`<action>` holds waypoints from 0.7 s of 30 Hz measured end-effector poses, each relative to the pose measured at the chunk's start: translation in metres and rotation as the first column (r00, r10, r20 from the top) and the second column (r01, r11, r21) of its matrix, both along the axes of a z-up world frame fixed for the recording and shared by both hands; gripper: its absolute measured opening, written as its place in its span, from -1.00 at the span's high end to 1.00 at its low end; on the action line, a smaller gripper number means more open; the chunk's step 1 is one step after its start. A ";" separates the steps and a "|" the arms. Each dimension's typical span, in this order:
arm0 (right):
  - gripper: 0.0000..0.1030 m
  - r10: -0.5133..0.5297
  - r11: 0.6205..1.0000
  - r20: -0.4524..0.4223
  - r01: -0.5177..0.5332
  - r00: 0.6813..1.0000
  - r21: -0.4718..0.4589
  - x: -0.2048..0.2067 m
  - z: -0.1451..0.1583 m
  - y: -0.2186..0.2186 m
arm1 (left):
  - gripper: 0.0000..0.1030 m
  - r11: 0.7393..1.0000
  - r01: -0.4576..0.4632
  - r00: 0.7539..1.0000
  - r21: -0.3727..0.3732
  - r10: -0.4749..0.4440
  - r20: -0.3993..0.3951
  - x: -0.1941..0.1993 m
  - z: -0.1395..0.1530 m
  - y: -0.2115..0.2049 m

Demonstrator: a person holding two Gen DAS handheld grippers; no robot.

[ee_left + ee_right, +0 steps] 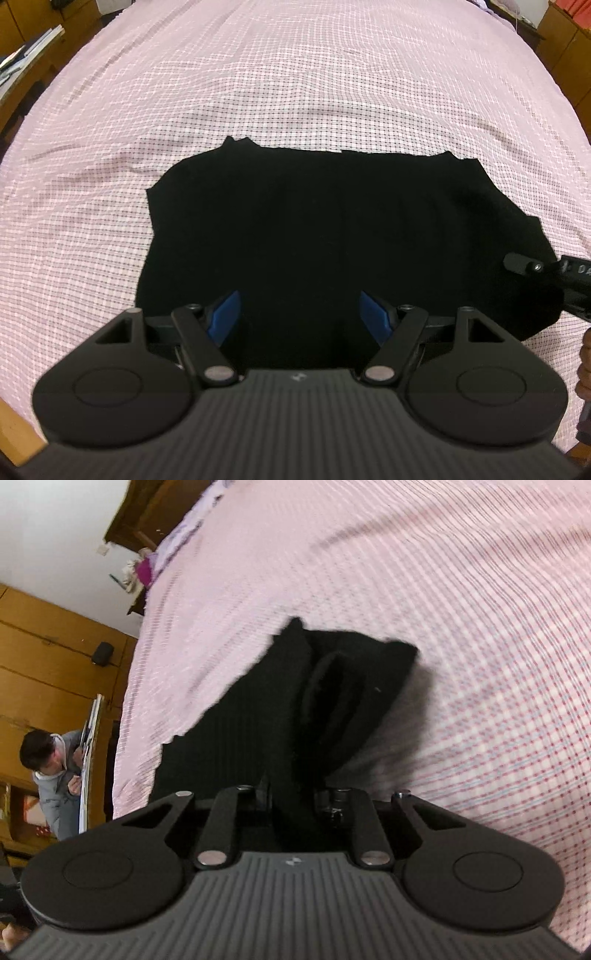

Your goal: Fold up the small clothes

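— Black cloth sits pinched in my right gripper point(295, 805); its jaws are closed on a raised edge of the black garment point(280, 716).

— And the left?

— My left gripper point(299, 314) has its jaws spread wide, blue pads point(223, 317) showing, poised over the garment's near edge, holding nothing.

— Where's the garment?

— Spread mostly flat on the pink checked bed point(295, 74), right side lifted. A person point(55, 771) sits beyond the bed.
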State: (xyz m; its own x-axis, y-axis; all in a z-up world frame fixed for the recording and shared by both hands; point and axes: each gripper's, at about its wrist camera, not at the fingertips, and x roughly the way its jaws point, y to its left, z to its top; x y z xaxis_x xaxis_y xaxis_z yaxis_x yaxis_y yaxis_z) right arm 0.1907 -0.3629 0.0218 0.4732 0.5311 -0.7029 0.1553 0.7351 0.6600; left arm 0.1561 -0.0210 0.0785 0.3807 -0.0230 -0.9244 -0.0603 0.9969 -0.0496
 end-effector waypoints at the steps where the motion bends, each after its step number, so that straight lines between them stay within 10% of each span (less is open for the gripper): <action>1: 0.63 0.005 1.000 0.012 -0.005 1.000 -0.005 -0.001 0.008 0.005 | -0.41 1.000 0.000 1.000 -0.002 0.000 0.002 0.000 0.002 0.003; 21: 0.65 0.228 0.974 0.074 -0.227 0.971 -0.025 -0.001 0.074 0.196 | -0.41 0.995 -0.085 0.995 -0.049 0.088 0.055 0.003 0.028 0.120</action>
State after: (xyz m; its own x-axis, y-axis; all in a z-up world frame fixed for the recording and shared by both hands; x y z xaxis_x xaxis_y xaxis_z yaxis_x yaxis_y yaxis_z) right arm 0.1893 -0.1674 0.0959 0.3941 0.6195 -0.6789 -0.0674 0.7562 0.6508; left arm 0.1587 0.0993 0.1067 0.4350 -0.0298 -0.8999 -0.1422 0.9846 -0.1014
